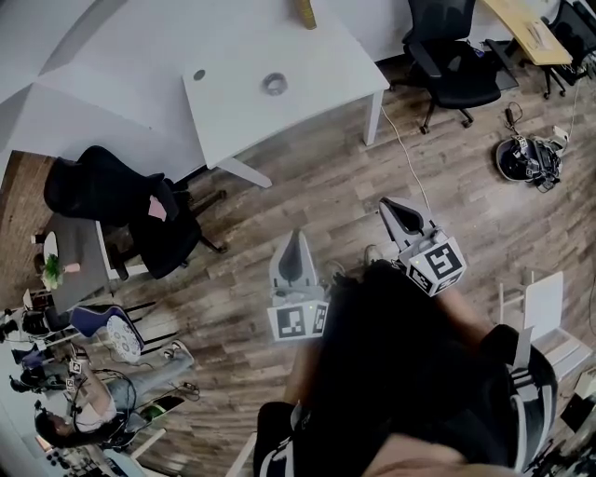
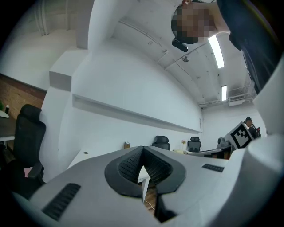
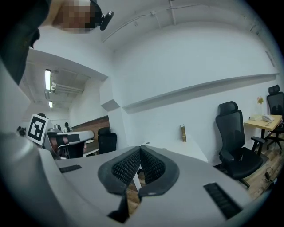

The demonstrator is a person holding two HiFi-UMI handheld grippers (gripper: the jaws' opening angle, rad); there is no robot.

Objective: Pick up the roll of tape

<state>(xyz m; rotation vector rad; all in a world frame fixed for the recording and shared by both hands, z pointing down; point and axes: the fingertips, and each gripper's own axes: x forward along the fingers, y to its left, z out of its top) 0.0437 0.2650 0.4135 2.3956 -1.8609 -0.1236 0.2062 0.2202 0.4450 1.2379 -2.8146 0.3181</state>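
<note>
The roll of tape lies flat on a white table at the top of the head view, a pale ring with a dark hole. Both grippers hover over the wooden floor well short of the table, pointing towards it. My left gripper is shut with nothing between its jaws; in the left gripper view its tips meet. My right gripper is also shut and empty, and its tips touch in the right gripper view. The table shows beyond them, but I cannot make out the tape there.
A brown box stands at the table's far edge, and a small dark spot marks its left part. Black office chairs flank the table. A cable trails over the floor. A person sits at lower left.
</note>
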